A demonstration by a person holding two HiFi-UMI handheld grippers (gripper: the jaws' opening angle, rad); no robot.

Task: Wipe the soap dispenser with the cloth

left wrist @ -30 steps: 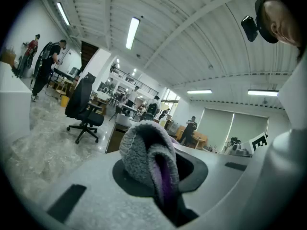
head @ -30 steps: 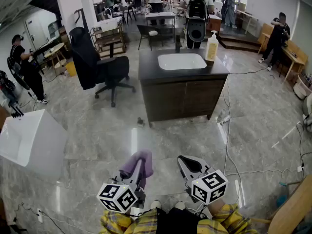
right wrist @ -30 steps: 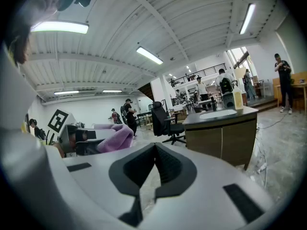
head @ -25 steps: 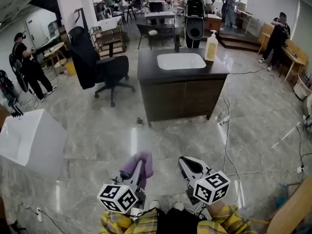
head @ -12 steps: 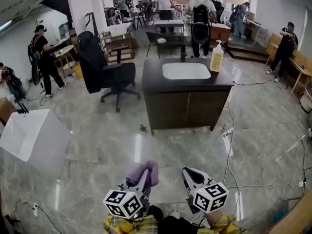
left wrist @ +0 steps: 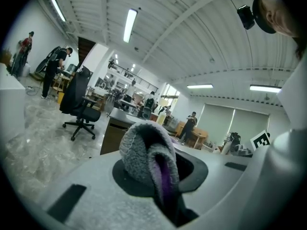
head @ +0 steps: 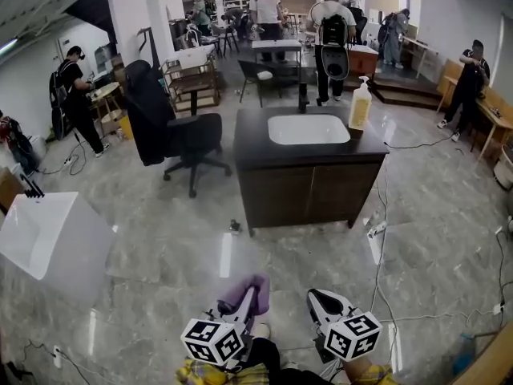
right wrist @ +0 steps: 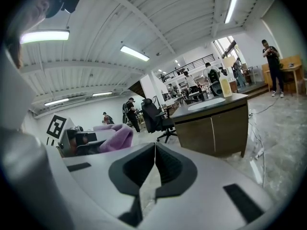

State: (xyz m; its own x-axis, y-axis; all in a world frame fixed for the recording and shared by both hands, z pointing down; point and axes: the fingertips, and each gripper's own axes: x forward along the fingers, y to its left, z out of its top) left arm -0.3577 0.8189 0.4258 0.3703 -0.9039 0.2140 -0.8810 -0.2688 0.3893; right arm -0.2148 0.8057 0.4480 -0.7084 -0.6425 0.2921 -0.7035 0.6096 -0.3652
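Note:
The soap dispenser (head: pixel 360 103), a pale yellow pump bottle, stands on the dark sink cabinet (head: pixel 309 179) to the right of the white basin, far ahead of both grippers. The right gripper view also has the dispenser (right wrist: pixel 225 83) at the countertop's far end. My left gripper (head: pixel 252 293) is shut on a purple-grey fleece cloth (head: pixel 243 292); the cloth (left wrist: pixel 144 157) bulges out between the jaws. My right gripper (head: pixel 316 297) hangs beside it, shut and empty, its pads (right wrist: pixel 160 163) meeting edge to edge. Both are low over the floor, short of the cabinet.
A black office chair (head: pixel 172 131) stands left of the cabinet. A white box-shaped basin (head: pixel 48 231) sits on the floor at the left. Cables and a power strip (head: pixel 375 233) lie to the cabinet's right. Several people stand by tables at the back.
Both grippers have moved forward toward the sink cabinet, which now sits lower and nearer in the head view. The cloth stays held in the left gripper; the right stays shut.

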